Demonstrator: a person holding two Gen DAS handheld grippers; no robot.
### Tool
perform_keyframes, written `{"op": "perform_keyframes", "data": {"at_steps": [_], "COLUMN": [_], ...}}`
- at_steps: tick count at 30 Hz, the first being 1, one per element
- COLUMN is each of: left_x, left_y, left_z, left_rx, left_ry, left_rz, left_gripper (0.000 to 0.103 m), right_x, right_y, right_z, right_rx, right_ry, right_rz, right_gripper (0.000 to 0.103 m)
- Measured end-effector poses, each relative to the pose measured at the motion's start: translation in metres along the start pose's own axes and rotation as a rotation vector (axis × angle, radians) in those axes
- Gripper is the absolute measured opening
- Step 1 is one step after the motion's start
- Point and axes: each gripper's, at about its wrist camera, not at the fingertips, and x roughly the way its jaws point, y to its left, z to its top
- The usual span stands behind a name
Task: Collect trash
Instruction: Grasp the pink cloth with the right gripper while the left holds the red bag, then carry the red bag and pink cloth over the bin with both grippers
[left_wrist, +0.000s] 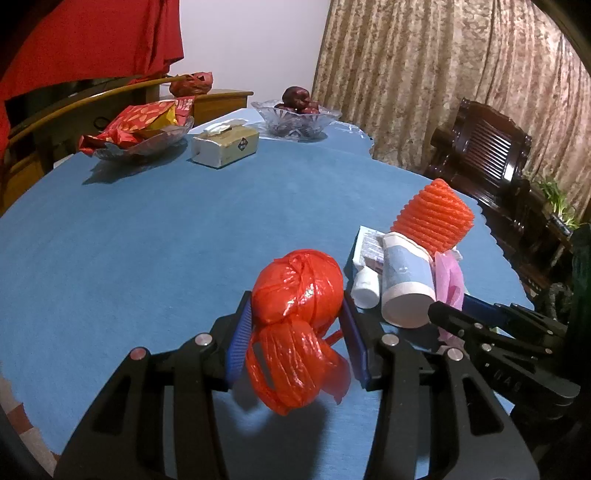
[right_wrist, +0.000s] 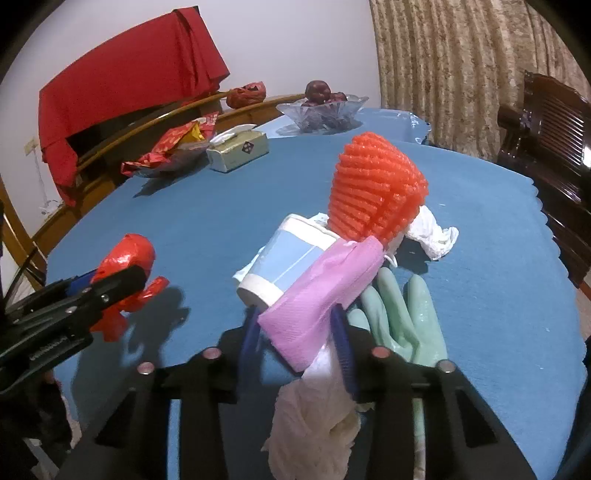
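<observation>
My left gripper is shut on a knotted red plastic bag and holds it above the blue table; it also shows in the right wrist view. My right gripper is shut on a pink plastic piece with a white plastic bag hanging below it. A blue and white paper cup lies on its side just ahead, touching the pink piece. An orange foam net stands behind the cup. A small white bottle and a flat packet lie beside the cup.
A green rubber glove and crumpled white tissue lie right of the pile. At the far side stand a tissue box, a glass dish of red snack packets and a glass fruit bowl. A dark wooden chair stands off the right edge.
</observation>
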Motion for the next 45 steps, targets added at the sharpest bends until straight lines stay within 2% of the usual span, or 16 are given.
{"op": "perform_keyframes", "data": {"at_steps": [4,22,38,45], "left_x": [-0.003,-0.028,-0.048,-0.054], "left_y": [-0.005,-0.062,-0.141,-0.180], "left_z": [0.001,0.011,0.016,0.011], "left_rx": [0.004,0.067,0.157,0.206], "left_ry": [-0.004,-0.043,-0.057,-0.058], "left_rz": [-0.007,-0.087,-0.196,-0.267], "left_gripper": [0.045,0.045,0.045,0.045], "right_x": [-0.012,-0.086,-0.151,-0.182], "right_y": [-0.001,-0.031,-0.074,-0.103], "right_z": [0.002,0.008,0.000,-0.012], "right_rx": [0.001,0.049,0.104,0.145], "right_ry": [-0.021,-0.125,-0.196,-0.225], "right_rz": [0.010,-0.033,-0.122,-0.178], "right_gripper": [0.024,0.024,0.024,0.024]}}
